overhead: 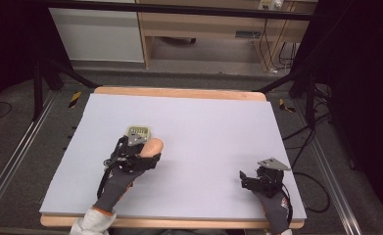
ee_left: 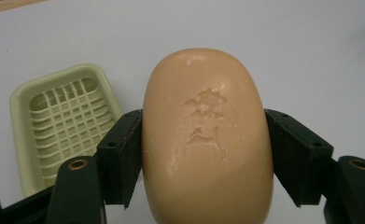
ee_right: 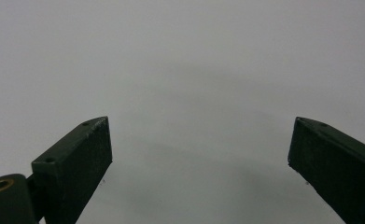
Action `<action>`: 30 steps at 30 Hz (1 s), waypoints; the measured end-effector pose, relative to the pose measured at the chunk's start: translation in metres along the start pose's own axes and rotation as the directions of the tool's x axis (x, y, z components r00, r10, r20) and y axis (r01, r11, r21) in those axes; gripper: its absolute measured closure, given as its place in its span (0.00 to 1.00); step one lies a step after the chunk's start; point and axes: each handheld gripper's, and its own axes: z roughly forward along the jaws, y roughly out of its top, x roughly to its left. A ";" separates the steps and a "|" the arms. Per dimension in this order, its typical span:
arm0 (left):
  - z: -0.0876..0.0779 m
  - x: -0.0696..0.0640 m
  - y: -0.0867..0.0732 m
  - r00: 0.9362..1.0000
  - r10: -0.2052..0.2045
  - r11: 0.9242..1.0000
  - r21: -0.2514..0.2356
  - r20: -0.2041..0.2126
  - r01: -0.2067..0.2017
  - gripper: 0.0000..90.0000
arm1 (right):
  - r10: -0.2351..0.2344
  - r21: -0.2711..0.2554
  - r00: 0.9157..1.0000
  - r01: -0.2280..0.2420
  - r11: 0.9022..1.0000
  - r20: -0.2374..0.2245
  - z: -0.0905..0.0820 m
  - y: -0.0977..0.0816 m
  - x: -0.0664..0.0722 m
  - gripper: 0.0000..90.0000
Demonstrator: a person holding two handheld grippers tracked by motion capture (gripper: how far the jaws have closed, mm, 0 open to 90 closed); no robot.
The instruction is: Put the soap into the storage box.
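An oval peach-coloured bar of soap [ee_left: 207,140] with stamped characters sits between the two black jaws of my left gripper [ee_left: 203,144], which is shut on its sides. From above, the soap [overhead: 153,145] pokes out past the left gripper [overhead: 147,159] at the table's left middle. A pale green soap dish [ee_left: 61,123] with a slatted grid floor lies on the sheet just left of the soap; in the high view the dish [overhead: 140,130] sits right behind the gripper. My right gripper [ee_right: 199,158] is open over bare sheet, and stands near the front right [overhead: 245,178].
A pale grey sheet [overhead: 203,127] covers the wooden table [overhead: 179,92]. Black cables trail off the table's right side [overhead: 306,142]. Frame rails run along both sides on the floor.
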 end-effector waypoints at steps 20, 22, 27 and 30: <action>-0.002 0.026 0.008 0.997 -0.056 0.998 -0.023 -0.048 0.055 0.35 | -0.003 0.001 1.000 0.003 1.000 0.002 0.000 0.000 0.000 0.07; -0.001 0.029 0.008 0.997 -0.059 0.998 -0.025 -0.054 0.058 0.35 | -0.001 0.000 1.000 0.001 1.000 0.000 0.000 0.000 0.000 0.07; 0.001 0.035 0.010 0.996 -0.060 0.998 -0.023 -0.072 0.059 0.35 | -0.002 0.001 1.000 0.002 1.000 0.000 0.001 0.000 0.000 0.07; 0.004 0.039 0.011 0.995 -0.066 0.998 -0.018 -0.081 0.065 0.35 | -0.004 0.002 1.000 0.004 1.000 0.000 0.001 0.000 0.000 0.07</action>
